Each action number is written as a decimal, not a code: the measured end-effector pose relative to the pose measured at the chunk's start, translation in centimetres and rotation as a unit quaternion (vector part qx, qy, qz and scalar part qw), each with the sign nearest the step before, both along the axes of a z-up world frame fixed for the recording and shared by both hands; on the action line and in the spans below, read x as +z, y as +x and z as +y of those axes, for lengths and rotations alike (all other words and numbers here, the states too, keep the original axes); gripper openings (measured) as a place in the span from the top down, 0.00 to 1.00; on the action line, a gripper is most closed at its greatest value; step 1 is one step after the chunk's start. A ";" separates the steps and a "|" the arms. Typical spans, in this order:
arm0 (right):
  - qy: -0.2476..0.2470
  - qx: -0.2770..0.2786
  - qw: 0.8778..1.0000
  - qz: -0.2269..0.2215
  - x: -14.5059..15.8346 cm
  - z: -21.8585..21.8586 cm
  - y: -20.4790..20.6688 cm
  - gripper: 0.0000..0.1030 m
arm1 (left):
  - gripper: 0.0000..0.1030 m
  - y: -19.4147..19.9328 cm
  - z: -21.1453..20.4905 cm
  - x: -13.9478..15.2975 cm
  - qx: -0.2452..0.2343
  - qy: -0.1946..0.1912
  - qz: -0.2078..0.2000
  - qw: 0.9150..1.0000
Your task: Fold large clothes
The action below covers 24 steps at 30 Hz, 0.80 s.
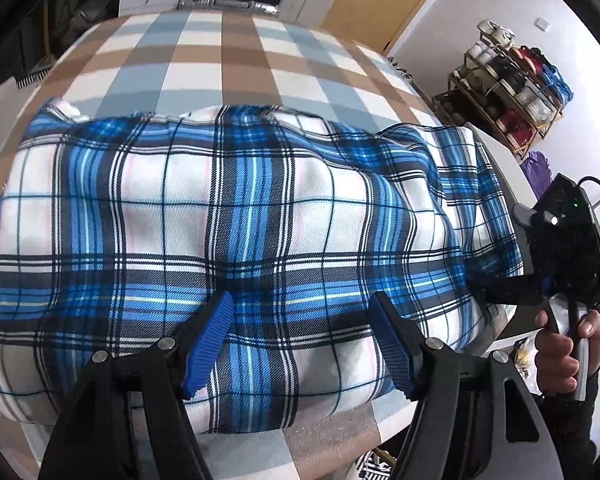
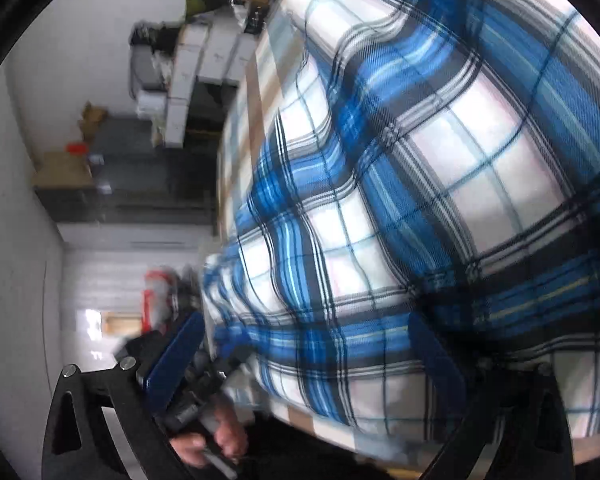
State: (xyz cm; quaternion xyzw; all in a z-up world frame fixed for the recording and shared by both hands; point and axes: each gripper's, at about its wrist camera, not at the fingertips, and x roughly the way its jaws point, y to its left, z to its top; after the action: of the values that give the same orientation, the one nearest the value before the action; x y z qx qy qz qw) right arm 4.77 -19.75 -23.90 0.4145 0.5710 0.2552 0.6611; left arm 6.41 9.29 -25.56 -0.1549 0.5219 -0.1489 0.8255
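The plaid garment [image 1: 236,216] lies spread on the checked tablecloth [image 1: 220,52], its long axis running left to right across my left wrist view, with its near hem at the table's front edge and its right end draped off the side; it already looks doubled into a broad band, though I cannot tell how many layers. My left gripper [image 1: 300,320] sits directly over the near hem, about mid-length, its 2 blue fingers [image 1: 210,340] spread wide with cloth showing between them and nothing pinched; so I read it as open. The right gripper [image 1: 556,240] stands at the garment's right end, beside the hanging edge, held by my hand [image 1: 560,352]; in its own view the right gripper [image 2: 308,340] has its 2 fingers parted around a ripple of fabric, not clamped, though blur makes contact uncertain. I judge the next fold must run along that long axis; the right one is nearer the end to carry over, the left better placed to pin the middle.
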 end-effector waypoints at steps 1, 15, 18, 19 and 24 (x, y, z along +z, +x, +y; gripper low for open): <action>0.001 -0.005 1.000 0.001 0.0 -0.2 0.0 0.01 | 0.37 0.1 0.0 0.0 -0.002 -0.002 0.001 1.000; 0.060 -0.088 0.991 -0.082 3.7 -3.9 -0.6 0.00 | 0.36 -1.5 11.0 -0.6 0.096 -0.035 0.038 0.994; 0.040 -0.076 0.993 -0.078 3.5 -3.6 -0.6 0.00 | 0.37 -1.8 11.8 -1.5 0.098 -0.069 0.037 0.992; 0.033 -0.073 0.994 -0.076 3.5 -3.9 -0.5 0.00 | 0.37 -1.8 11.7 -1.5 0.093 -0.069 0.034 0.993; 0.027 -0.072 0.994 -0.074 3.7 -4.4 -0.3 0.00 | 0.37 -1.7 11.2 -0.3 0.109 -0.089 0.039 0.989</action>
State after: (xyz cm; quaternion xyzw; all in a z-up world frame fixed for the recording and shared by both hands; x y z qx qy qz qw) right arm 4.52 -24.20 -20.17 0.4520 0.4821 0.2518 0.7070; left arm 4.74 20.45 -25.87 -0.2893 0.5182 -0.0981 0.7989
